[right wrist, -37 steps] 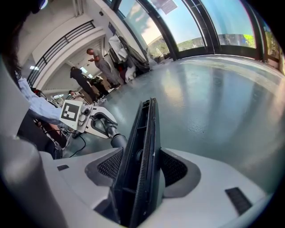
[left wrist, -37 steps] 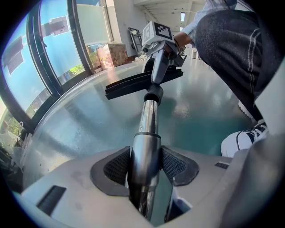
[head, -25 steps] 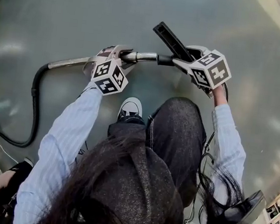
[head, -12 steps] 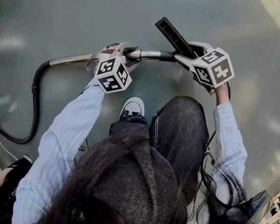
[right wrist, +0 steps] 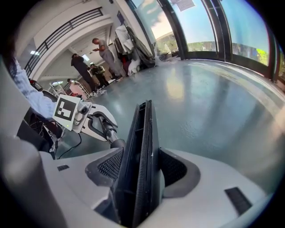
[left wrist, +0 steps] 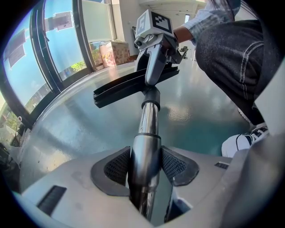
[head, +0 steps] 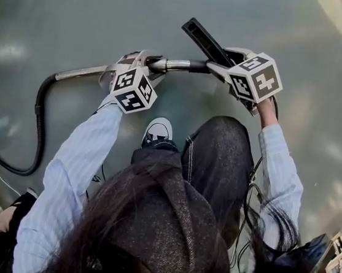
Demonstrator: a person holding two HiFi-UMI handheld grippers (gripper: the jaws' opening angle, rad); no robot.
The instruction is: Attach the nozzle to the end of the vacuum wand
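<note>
The right gripper (head: 224, 64), clamped on the flat black plastic nozzle (head: 204, 41), has edged it left against the shiny metal vacuum wand (left wrist: 149, 120), far centre, clamped in the left gripper (head: 144, 63); pushing it home likely remains.

Quick count: two grippers (left gripper (left wrist: 144, 165), right gripper (right wrist: 138, 168)), one vacuum wand (left wrist: 149, 119), one nozzle (right wrist: 143, 142), one black hose (head: 38, 110), one white sneaker (head: 158, 132).
</note>
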